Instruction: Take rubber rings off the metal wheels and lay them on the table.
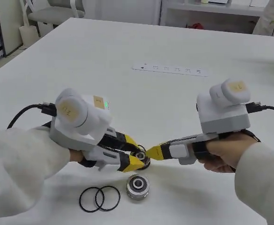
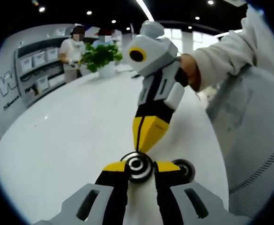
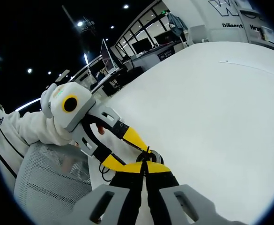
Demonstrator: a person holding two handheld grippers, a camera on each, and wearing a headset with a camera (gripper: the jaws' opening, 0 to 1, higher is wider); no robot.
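Desk: White table, bright open office — what is up front?

Photographer: Two hand-held tools meet nose to nose near the table's close edge. The left claw is clenched on a small round metal wheel with a dark centre, held close to the tabletop, its flat face turned back toward that gripper's camera.

Desk: And the right claw?

Photographer: Yellow tips pressed together, no gap between them, their point touching the held wheel's rim. Whether they pinch a ring there, I cannot tell.

Desk: Where are the rings?

Photographer: Two thin black rubber rings lie flat on the table, overlapping each other, nearer the person than the claws. Just beside them, on their right in the head view, a second metal wheel lies flat — silver, ribbed around the rim, apart from both claws.

Desk: Background?

Photographer: A long white power strip lies well apart, farther up the table. White sleeves cover both arms, and black cables trail from both tools. The left gripper view catches a leafy green plant in a white pot at the table's far end, with two people standing beside shelves behind it.
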